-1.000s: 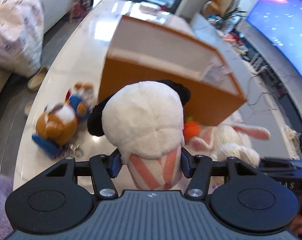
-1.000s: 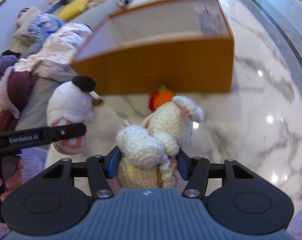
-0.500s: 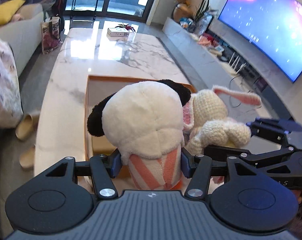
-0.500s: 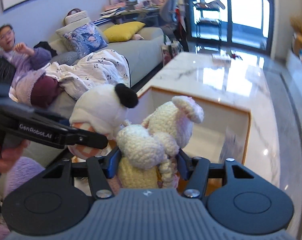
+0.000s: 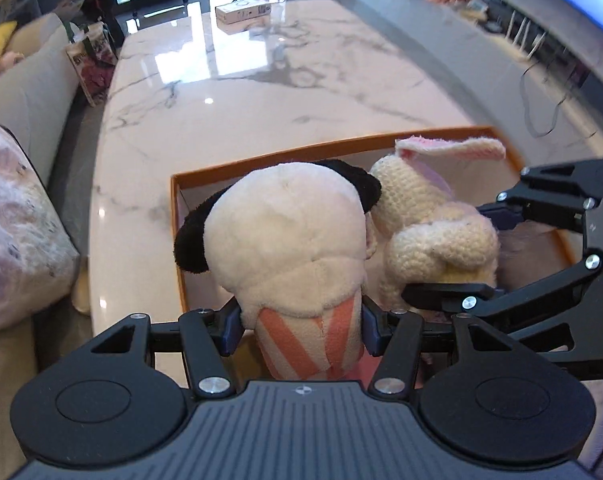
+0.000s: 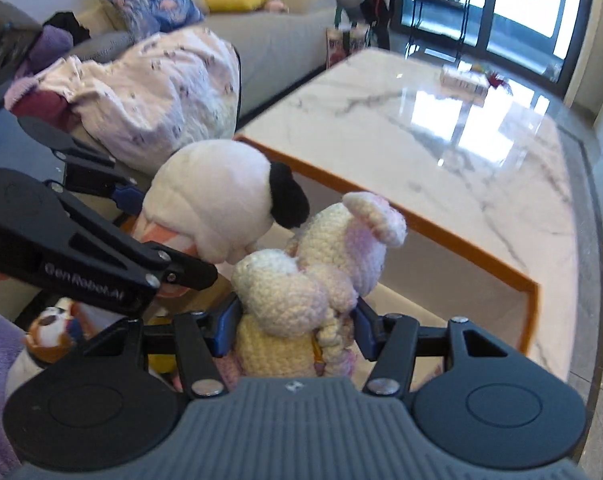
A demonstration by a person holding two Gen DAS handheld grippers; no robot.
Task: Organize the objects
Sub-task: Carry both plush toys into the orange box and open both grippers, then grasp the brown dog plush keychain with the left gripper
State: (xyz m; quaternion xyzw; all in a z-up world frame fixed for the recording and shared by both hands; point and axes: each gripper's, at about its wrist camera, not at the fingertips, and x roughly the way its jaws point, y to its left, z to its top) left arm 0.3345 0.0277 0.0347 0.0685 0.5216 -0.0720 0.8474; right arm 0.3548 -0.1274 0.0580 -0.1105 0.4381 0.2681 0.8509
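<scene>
Left gripper is clamped on the striped orange-and-white base of the panda plush; right gripper is clamped on the yellow lower body of the crocheted rabbit. Both toys hang over the open orange box, touching each other, rabbit at 3 o'clock of the panda in the left wrist view.

Risks, as judged:
- Toys pressed together; releasing one may drag or tip the other onto the box rim
- Right gripper's near finger lies close by the left gripper's frame; a sideways shift could knock the two tools together
- Panda is top-heavy on a narrow base and may topple on release

Clearances: box wall runs from 9 to 12 o'clock of the panda, close at its left side. Marble table beyond the far rim, toward 12 o'clock, is open apart from a small white carton. A brown plush sits at 8 o'clock in the right wrist view, outside the box, not yet stowed
</scene>
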